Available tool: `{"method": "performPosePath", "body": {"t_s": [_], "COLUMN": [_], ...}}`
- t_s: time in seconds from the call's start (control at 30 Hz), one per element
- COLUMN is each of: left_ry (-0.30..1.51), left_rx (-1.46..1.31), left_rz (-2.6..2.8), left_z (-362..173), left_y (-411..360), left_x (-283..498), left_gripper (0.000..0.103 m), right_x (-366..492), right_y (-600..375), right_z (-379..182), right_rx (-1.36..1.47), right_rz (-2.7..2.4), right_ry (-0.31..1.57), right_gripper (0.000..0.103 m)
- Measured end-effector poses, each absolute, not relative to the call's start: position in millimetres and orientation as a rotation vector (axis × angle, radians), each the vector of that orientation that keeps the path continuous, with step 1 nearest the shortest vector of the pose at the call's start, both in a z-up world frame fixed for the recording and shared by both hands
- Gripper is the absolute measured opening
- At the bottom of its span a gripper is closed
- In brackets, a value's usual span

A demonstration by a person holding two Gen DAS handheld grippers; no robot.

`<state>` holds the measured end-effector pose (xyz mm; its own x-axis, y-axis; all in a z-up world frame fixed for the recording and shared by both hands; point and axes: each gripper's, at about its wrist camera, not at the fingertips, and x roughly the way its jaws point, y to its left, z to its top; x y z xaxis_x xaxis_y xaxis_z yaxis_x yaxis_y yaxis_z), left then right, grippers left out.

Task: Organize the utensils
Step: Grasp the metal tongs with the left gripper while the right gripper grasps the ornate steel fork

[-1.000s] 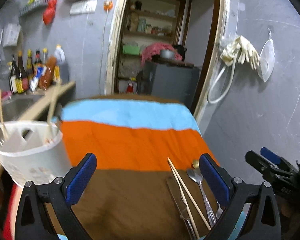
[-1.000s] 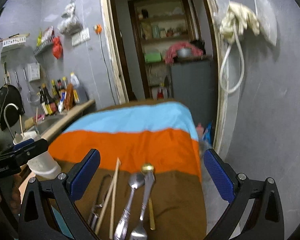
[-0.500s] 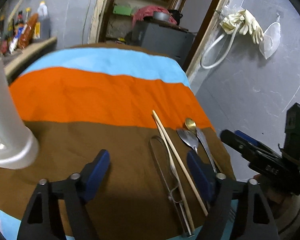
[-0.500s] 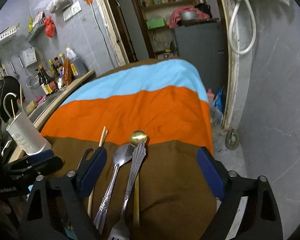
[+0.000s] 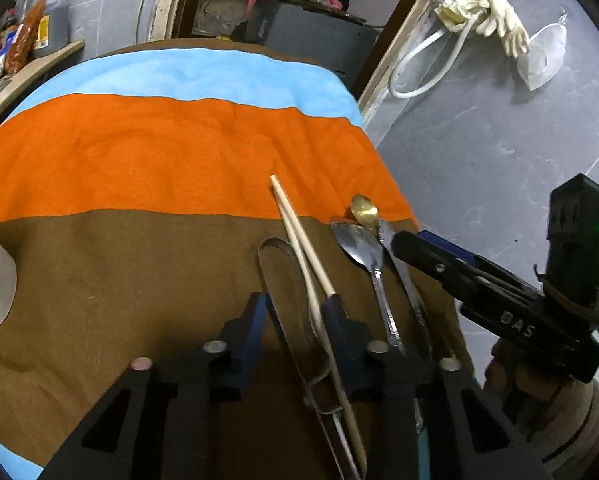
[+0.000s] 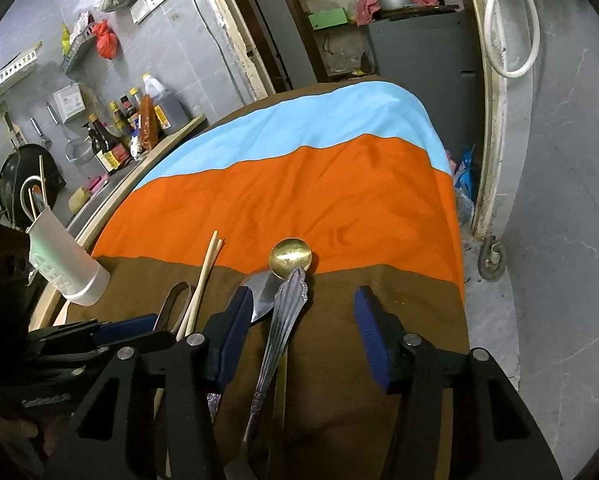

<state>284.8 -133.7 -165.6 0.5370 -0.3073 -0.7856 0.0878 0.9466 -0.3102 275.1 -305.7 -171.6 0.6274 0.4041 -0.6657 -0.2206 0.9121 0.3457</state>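
The left hand-held gripper (image 5: 295, 304) is closing around stiff, light, slippery chopsticks (image 5: 299, 236), lying toward 12 o'clock; mid-shaft hold is advised. The right hand-held gripper (image 6: 299, 312) is closing around the fork handle (image 6: 285, 320).

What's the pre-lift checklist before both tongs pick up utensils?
1. Left tongs straddle a target: ok, closing around the metal tweezers and chopsticks.
2. Left pads gripping: not ok, gap to the pads still shows.
3. Right tongs straddle a target: ok, closing with the ornate-handled fork between them, pads not touching.
4. One item per grasp: not ok, the silver spoon and gold spoon crowd the fork.
5. White holder upright and reachable: ok, at the cloth's left edge.
6. Tongs clear of each other: cannot tell, they are close.
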Motion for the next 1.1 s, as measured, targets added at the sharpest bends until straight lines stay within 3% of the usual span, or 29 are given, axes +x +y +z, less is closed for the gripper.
{"method": "performPosePath", "body": {"t_s": [0.23,0.53,0.9,1.1], "left_ry": [0.999,1.02,1.074,1.093], "left_rx": [-0.243,-0.253,-0.252,-0.161], "left_rz": [-0.234,-0.207,-0.221,-0.206], "left_z": [-165.1,-161.0,-165.4,-163.2], "left_y": [-132.9,-122.0,-124.4,-142.1], "left_x": [288.3,278.2,284.0,288.3], "left_gripper": [0.022,0.021,0.023,0.031], "right_x": [277.1,283.3,278.4,274.5], "right_y": [-300.5,-296.2,-298.5,-299.6], "right_z": [-173.1,-170.3,-168.7,-168.5], "right_rx": [0.211,0.16,0.183,0.192], "right_rz": [0.374,0.384,0.417,0.413], "right_ry": [0.841,0.886,0.943,0.976], "right_gripper": [0.047,0.017,0.016,0.017]}}
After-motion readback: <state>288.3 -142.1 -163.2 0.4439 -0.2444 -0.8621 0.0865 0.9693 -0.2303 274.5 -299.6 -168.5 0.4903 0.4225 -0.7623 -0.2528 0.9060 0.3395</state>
